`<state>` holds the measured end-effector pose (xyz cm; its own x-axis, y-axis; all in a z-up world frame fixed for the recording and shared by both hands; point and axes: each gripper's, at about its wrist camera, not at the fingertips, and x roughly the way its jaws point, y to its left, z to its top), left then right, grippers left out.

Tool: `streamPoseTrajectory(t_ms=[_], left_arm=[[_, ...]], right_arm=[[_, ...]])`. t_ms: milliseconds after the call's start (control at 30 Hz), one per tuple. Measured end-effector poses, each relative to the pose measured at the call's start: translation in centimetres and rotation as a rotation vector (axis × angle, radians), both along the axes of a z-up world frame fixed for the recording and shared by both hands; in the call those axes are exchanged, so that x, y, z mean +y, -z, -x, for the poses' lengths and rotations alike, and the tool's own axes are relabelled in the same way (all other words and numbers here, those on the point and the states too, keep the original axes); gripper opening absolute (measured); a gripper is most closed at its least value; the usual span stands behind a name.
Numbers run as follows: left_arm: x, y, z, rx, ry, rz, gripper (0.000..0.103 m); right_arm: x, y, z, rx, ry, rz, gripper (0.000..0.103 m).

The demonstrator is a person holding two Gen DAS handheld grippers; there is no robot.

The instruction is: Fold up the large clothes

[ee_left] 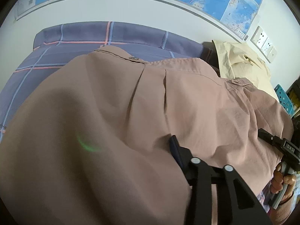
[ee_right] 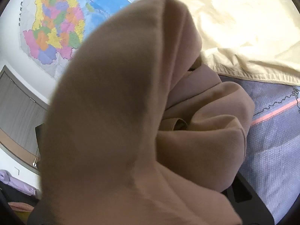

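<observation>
Dusty-pink pleated shirt [ee_left: 150,97], bunched, apparently pinched by left gripper [ee_left: 198,155]; right gripper's [ee_right: 215,193] jaws buried, unreadable.

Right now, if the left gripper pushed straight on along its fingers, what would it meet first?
The pinkish-brown garment: it already drapes over the left gripper and fills the view ahead. Past it probably the plaid bed cover, though depth is unclear.

you see wall map [ee_left: 221,1] above plaid purple bedsheet [ee_left: 78,43], wall sockets [ee_left: 263,41] right, teal perforated basket [ee_left: 284,99] beside bed edge.
</observation>
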<state>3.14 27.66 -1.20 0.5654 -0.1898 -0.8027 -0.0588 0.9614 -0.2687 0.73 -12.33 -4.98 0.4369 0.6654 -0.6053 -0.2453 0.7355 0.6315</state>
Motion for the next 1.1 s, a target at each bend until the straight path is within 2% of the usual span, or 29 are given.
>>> streamPoseTrajectory(t_ms=[67,200,267,300,367,400,467,500,533,567,600,667,767,867,1000,1100], left_arm=[[0.1,-0.4,0.4,-0.01,0.009,0.005,0.03],[0.4,-0.6,0.4,-0.011,0.029,0.019,0.034],[0.7,0.0,0.0,0.008,0.033,0.032,0.047],[0.7,0.3,-0.3,0.018,0.035,0.042,0.048],[0.6,0.4,-0.7,0.002,0.067,0.069,0.065],[0.6,0.3,-0.9,-0.001,0.076,0.079,0.067],[0.3,0.4,-1.2,-0.008,0.094,0.104,0.082],[0.0,0.4,-1.5,-0.01,0.114,0.108,0.084],[-0.3,0.4,-1.6,-0.012,0.116,0.093,0.085],[-0.5,0.5,-1.8,-0.013,0.114,0.082,0.084],[-0.7,0.5,-1.8,-0.014,0.102,0.069,0.08],[-0.8,0.4,-1.8,-0.009,0.076,0.029,0.053],[-0.2,0.2,-1.4,-0.017,0.031,0.012,0.029],[0.2,-0.9,-0.8,-0.036,0.019,0.02,0.021],[1.0,-3.2,-0.5,-0.08,0.022,0.026,0.018],[1.8,-4.8,-0.7,-0.112,0.025,0.018,0.015]], right_arm=[[0.2,-0.3,0.2,-0.008,-0.013,0.0,0.029],[0.4,-0.6,0.5,-0.009,-0.036,0.021,0.029],[0.3,-0.2,0.3,0.008,-0.037,0.016,0.031],[0.4,-0.2,0.2,0.014,-0.035,0.016,0.033],[0.6,-0.1,-0.1,0.028,-0.043,0.011,0.04],[0.7,-0.1,-0.3,0.034,-0.037,0.014,0.043],[0.8,0.1,-0.8,0.045,-0.042,0.006,0.049],[1.0,0.3,-1.1,0.053,-0.046,-0.007,0.054],[1.0,0.5,-1.3,0.061,-0.048,-0.022,0.054],[1.0,0.7,-1.5,0.062,-0.044,-0.035,0.054],[1.3,0.6,-1.6,0.057,-0.047,-0.03,0.049],[1.6,0.5,-1.2,0.043,-0.058,-0.016,0.035],[2.1,-0.4,-0.6,0.008,-0.069,0.008,0.025],[2.3,-2.1,0.5,-0.034,-0.084,-0.002,0.021],[3.2,-5.2,1.5,-0.102,-0.119,-0.032,0.019],[4.2,-7.0,1.9,-0.153,-0.153,-0.011,0.019]])
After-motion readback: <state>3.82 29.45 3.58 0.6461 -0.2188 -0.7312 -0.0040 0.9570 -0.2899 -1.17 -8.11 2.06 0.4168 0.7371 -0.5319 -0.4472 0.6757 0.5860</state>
